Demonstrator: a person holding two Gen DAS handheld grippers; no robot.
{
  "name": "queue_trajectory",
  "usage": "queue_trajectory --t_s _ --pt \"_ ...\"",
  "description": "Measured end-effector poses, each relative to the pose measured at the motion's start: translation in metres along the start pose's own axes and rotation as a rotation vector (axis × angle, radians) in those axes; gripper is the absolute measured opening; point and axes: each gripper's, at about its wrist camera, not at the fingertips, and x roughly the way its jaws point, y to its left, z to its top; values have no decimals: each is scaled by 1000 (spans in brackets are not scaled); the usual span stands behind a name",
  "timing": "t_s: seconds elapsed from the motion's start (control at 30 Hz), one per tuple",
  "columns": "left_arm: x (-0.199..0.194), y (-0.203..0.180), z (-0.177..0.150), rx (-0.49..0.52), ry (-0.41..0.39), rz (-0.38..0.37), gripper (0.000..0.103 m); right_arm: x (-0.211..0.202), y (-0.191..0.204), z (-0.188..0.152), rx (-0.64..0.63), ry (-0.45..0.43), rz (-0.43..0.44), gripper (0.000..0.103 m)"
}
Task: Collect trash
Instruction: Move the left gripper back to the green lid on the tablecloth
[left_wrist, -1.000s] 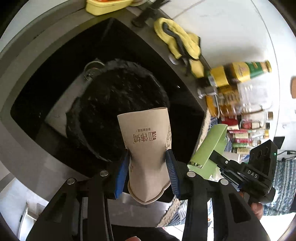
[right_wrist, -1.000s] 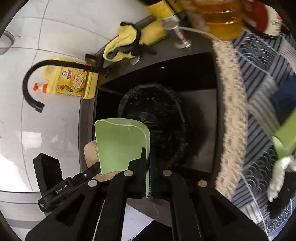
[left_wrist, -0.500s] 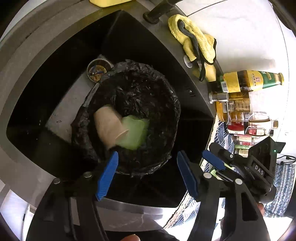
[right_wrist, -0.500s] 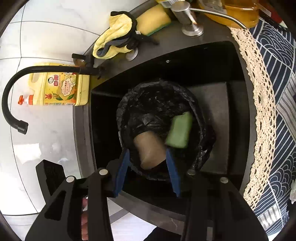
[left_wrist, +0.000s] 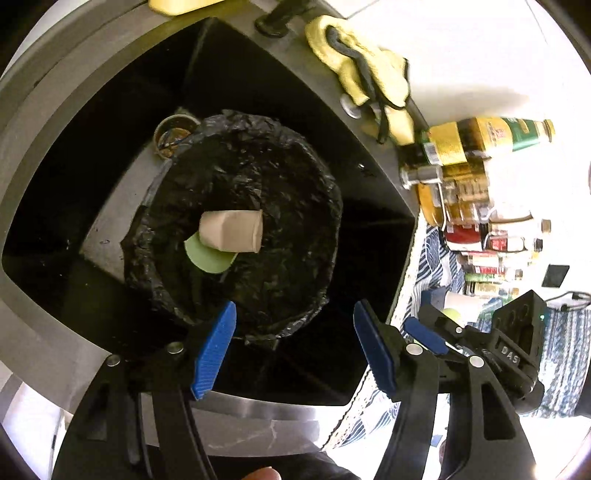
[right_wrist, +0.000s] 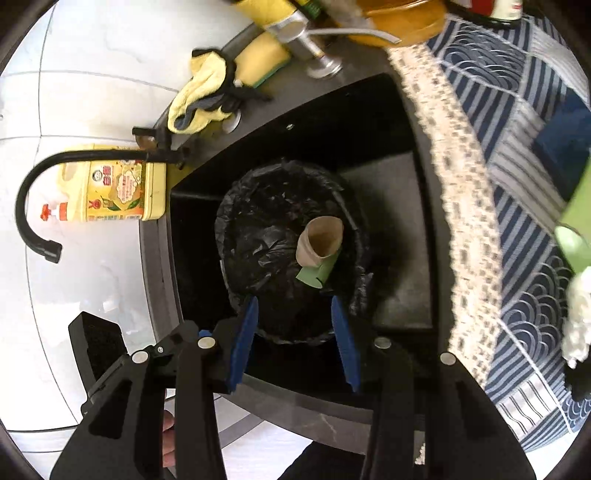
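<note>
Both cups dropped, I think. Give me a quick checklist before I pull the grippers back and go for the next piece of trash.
1. Brown paper cup inside the black bin bag: ok.
2. Green cup inside the bag, partly under the brown one: ok.
3. Left gripper empty, jaws just opened: ok.
4. Right gripper empty, jaws just opened: ok.
5. Nothing caught on the blue pads: ok.
6. Next trash within reach: cannot tell; something green and white lies on the patterned cloth.

Left gripper (left_wrist: 293, 349): black plastic arms, ribbed blue pads, silver round screws behind pads. Right gripper (right_wrist: 293, 341): same build; black block behind jaws marked "DAS".
</note>
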Motion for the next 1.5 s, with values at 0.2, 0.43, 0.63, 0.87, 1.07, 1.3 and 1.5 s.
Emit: queue_trajectory --t_s 0.2,0.43,0.63,0.87,1.07,1.3,1.5 --pt "10 -37 -16 79 5 11 64 -50 -17 -7 -14 -83 20 61" --pt "31 -95 -47 179 11 34 71 -109 -60 -11 -35 -149 -22 62" --pt "60 -146 -71 250 39 59 71 -165 -118 -4 -21 -186 -53 62" --pt "90 -217 -99 379 47 107 74 -222 -183 7 9 -257 -111 66" --pt "112 -254 -115 466 26 190 77 -240 -227 21 -19 -231 -161 66" --pt "151 -287 -129 713 16 408 77 -231 -252 42 -105 -145 -231 66" --pt "179 -295 -135 803 52 518 76 -220 -260 55 -147 -105 -219 62"
